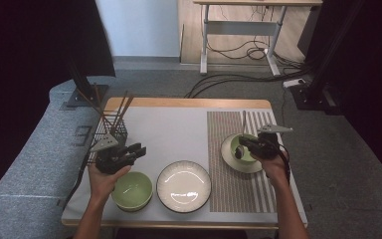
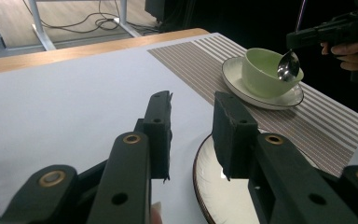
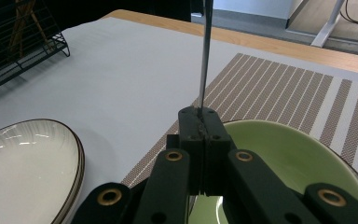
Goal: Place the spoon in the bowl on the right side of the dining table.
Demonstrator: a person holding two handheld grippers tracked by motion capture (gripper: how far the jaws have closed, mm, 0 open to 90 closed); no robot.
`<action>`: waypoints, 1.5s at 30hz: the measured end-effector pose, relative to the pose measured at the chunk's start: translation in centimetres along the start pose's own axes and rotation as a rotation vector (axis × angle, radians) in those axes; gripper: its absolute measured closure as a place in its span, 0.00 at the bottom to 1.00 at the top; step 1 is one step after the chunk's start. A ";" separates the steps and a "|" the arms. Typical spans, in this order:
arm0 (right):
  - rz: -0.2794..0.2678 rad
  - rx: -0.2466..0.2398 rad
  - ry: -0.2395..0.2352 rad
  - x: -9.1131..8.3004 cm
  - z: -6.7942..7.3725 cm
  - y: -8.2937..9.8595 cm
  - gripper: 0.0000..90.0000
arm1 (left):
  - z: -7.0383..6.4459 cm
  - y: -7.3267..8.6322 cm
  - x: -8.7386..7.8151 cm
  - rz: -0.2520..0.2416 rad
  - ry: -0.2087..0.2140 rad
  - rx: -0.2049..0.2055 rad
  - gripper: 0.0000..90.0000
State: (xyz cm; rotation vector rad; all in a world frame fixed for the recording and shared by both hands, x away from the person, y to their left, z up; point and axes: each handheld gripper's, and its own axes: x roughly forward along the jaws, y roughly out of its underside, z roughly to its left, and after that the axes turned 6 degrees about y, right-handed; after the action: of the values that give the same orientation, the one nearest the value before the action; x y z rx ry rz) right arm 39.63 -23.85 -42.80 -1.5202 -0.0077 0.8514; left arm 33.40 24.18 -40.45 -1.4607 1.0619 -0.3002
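From above, the tabletop (image 1: 179,129) carries a wire basket (image 1: 110,130) of chopsticks, a white plate (image 1: 184,185) and a green bowl (image 1: 132,190); the left gripper view alone reveals the spoon's (image 2: 288,65) shiny bowl hanging over the green cup (image 2: 265,71) on its saucer (image 2: 256,95). The right hand-held gripper (image 3: 204,122) is clenched on the spoon's thin handle, apparently upright. The left hand-held gripper (image 2: 193,128) hovers released, jaws apart, beside the plate.

A white ribbed plate (image 1: 184,185) sits between a green bowl (image 1: 132,190) and the striped placemat (image 1: 238,189); a black wire basket (image 1: 105,137) holds chopsticks (image 1: 122,108).
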 end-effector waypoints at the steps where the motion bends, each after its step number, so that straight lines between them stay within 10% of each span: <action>1: -0.004 0.002 0.002 0.0 -0.1 0.0 1.00 | 0.0 0.0 0.0 0.001 0.000 -0.001 0.75; 45: 0.080 0.004 0.043 3.2 -1.3 1.5 0.99 | 0.0 0.2 0.1 0.016 0.003 0.003 0.75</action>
State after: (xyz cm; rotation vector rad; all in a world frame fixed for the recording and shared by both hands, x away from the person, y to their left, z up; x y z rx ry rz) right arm 41.88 -23.70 -45.77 -1.5426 0.0864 0.8815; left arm 33.33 24.10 -40.70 -1.4485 1.0750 -0.2923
